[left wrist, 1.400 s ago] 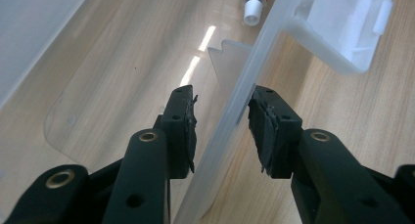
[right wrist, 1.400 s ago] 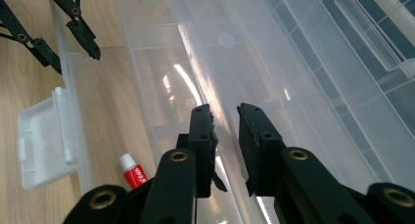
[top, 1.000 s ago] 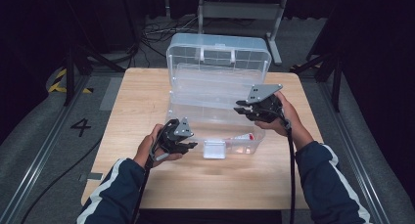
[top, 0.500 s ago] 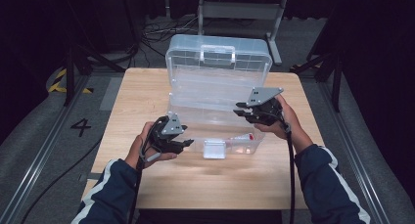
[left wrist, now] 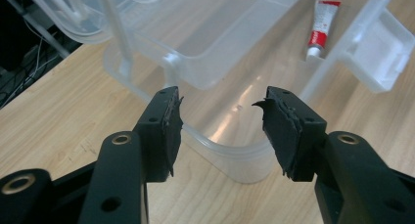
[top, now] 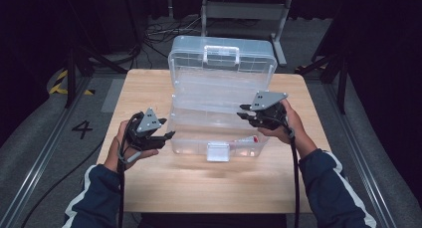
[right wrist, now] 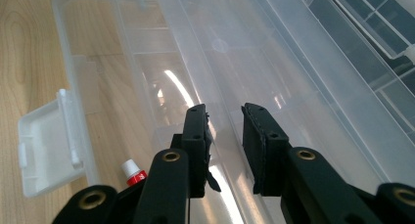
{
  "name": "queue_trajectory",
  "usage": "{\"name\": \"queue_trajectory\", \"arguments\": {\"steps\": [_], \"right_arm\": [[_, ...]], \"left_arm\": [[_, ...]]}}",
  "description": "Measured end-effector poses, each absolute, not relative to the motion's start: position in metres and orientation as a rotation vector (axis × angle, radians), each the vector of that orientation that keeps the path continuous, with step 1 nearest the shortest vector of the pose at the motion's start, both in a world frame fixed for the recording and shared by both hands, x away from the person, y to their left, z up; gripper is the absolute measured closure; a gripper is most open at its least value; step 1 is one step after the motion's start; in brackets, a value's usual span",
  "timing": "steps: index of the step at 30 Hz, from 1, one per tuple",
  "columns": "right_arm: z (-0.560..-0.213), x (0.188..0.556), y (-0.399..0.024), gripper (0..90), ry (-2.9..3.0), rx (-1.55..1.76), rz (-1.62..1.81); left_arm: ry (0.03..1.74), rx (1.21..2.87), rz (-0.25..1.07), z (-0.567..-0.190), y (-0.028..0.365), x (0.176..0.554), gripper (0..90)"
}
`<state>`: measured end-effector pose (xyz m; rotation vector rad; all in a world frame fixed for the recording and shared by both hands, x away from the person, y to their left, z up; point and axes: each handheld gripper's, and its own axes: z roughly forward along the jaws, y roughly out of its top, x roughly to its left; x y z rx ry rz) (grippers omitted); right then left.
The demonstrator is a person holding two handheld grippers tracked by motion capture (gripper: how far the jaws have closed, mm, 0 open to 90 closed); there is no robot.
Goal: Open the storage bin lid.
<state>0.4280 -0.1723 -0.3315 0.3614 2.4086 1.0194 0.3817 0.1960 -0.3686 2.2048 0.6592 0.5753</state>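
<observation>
A clear plastic toolbox [top: 189, 143] stands open mid-table, with its lid [top: 221, 58] upright at the back and a clear inner tray [top: 219, 101] raised over the base. A red-and-white tube [left wrist: 320, 28] lies in the base near the front latch [top: 218, 151]. My left gripper [top: 166, 137] hovers just off the box's front left corner [left wrist: 235, 155]. Its jaws have just been opening and hold nothing. My right gripper [top: 242, 113] hangs over the tray's right part [right wrist: 254, 48], jaws a little apart, and I see nothing pinched between them.
The wooden table [top: 149, 88] has bare room left, right and in front of the box. The flipped-down latch [right wrist: 46, 150] sticks out at the front. Dark floor, cables and a metal frame [top: 244, 9] lie beyond the far edge.
The left gripper has drawn back leftward and up from the box's front left corner, with its jaws wider than before. The right gripper has kept its place.
</observation>
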Motion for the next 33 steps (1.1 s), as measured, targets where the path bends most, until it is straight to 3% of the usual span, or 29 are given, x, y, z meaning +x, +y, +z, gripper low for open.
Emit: {"name": "queue_trajectory", "arguments": {"steps": [12, 20, 22, 27, 28, 33], "right_arm": [[-0.332, 0.427, -0.172, 71.5, 2.398, 0.363, 1.016], [-0.333, 0.425, -0.171, 70.3, 2.389, 0.383, 1.011], [-0.333, 0.425, -0.171, 69.9, 2.388, 0.383, 1.004], [-0.333, 0.424, -0.170, 69.4, 2.384, 0.382, 0.990], [-0.333, 0.424, -0.170, 69.4, 2.384, 0.381, 0.987], [-0.333, 0.423, -0.168, 69.1, 2.382, 0.385, 0.975]], "left_arm": [[0.781, 2.153, 0.692, -0.349, 0.217, 0.419, 52.4], [0.743, 2.116, 0.652, -0.319, 0.215, 0.441, 73.4], [0.739, 2.127, 0.711, -0.312, 0.211, 0.444, 77.0], [0.723, 2.098, 0.687, -0.304, 0.205, 0.451, 83.8], [0.721, 2.079, 0.675, -0.303, 0.202, 0.454, 88.5], [0.719, 2.052, 0.652, -0.304, 0.194, 0.462, 89.9]]}}
